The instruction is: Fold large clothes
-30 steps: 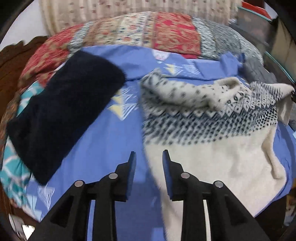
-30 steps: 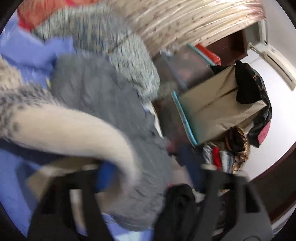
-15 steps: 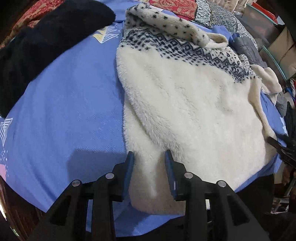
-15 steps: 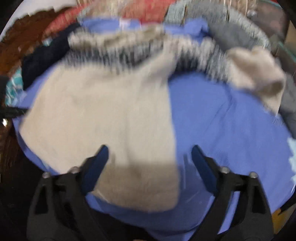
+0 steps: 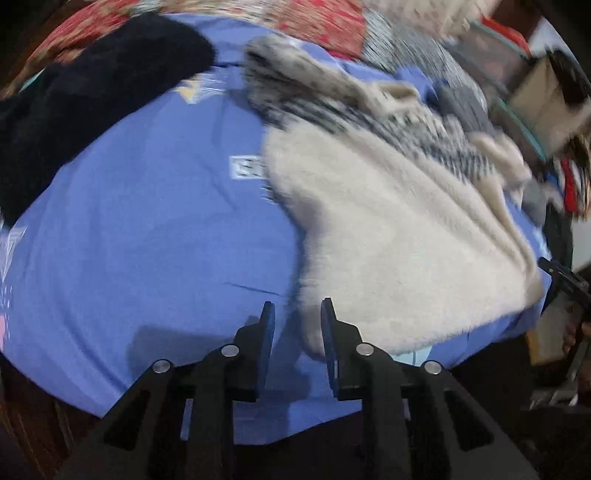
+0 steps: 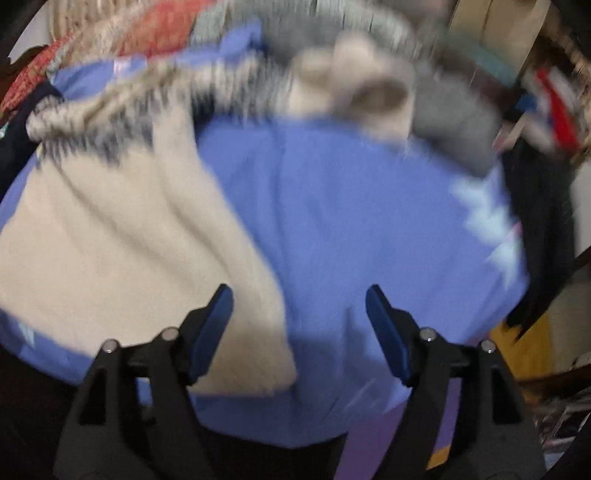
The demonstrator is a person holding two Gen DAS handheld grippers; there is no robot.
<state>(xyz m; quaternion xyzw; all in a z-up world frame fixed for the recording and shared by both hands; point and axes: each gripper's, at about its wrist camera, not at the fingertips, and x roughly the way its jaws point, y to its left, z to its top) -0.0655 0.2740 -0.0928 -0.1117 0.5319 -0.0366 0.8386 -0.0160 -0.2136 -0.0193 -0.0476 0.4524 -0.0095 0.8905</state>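
**Both tools low over the near hem of the fleece sweater**

A black fleece garment lies at the far left of the bed, on the blue sheet that covers it, well apart from everything else. Next along, the left tool is held low at the near edge of the bed, pointing forward across it. Its fingers stand a little apart with nothing between them, and the near left corner of the cream sweater sits just ahead of the right fingertip; whether it touches I cannot tell.

The sweater lies spread flat on the sheet, its plain cream body toward the near edge and its dark-patterned yoke toward the far side, where a patchwork quilt shows beyond the sheet. A sleeve cuff lies bunched near a grey garment at the far right.

The right tool is also low at the near edge, aimed across the bed, its fingers spread wide and empty. The sweater's near right corner lies beside its left finger, with bare blue sheet under the gap.
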